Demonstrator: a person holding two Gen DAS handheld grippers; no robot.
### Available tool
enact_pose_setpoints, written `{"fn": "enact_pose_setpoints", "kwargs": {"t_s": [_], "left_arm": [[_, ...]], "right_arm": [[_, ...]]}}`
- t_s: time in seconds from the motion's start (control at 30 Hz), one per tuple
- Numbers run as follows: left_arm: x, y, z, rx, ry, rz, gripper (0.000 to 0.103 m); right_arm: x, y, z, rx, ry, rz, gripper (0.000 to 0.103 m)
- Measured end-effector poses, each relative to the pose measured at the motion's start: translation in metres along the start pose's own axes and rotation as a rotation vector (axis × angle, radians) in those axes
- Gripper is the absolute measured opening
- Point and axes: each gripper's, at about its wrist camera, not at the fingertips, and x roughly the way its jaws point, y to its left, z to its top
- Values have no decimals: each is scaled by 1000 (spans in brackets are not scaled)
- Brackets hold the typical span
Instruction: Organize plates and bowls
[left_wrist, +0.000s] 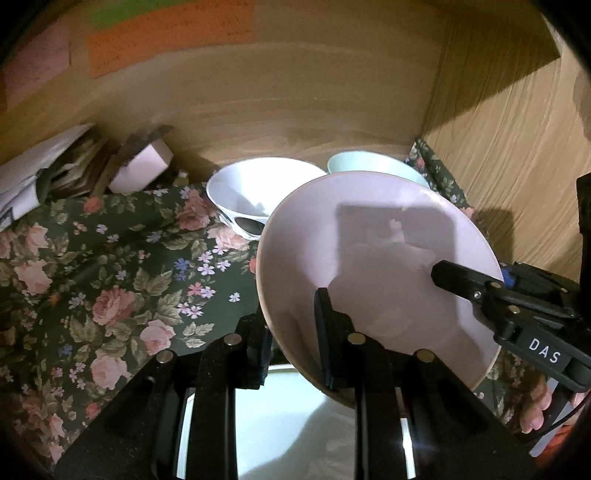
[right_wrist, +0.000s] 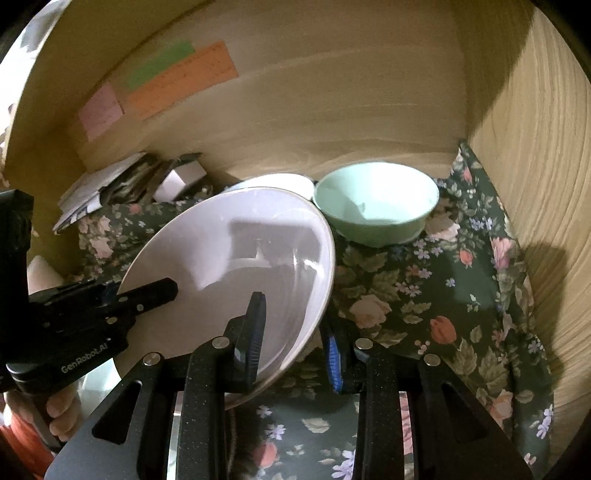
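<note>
Home setting, likely a wooden cabinet or shelf nook: wood-grain walls (right_wrist: 369, 110) enclose a floral cloth (left_wrist: 110, 277). Bowls (right_wrist: 373, 206) and a plate (left_wrist: 369, 258) sit on it; coloured paper notes (right_wrist: 177, 81) are stuck to the back wall.

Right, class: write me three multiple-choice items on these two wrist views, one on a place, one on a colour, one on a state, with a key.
1. Where does the mint bowl stand?
A. on the floral cloth by the wooden back wall
B. inside the white bowl
C. on the pink plate

2. What colour is the largest paper note on the wall?
A. blue
B. orange
C. black

3. How is the pink plate held?
A. flat on the cloth
B. by one hand-held gripper
C. tilted, both the left hand-held gripper and the right hand-held gripper pinching its rim

Key: A, cloth under it; B, plainly orange; C, fingers on both edges.
</note>
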Motion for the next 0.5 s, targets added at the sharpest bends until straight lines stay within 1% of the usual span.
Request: {"fn": "enact_pose_setpoints", "kwargs": {"t_s": [0.3, 0.5], "left_arm": [[-28, 15, -7, -34, -50, 21, 21], [-47, 31, -18, -63, -77, 50, 21]], "right_arm": [[-8, 28, 2, -46, -24, 34, 26], [-7, 50, 0, -73, -26, 77, 26]]}}
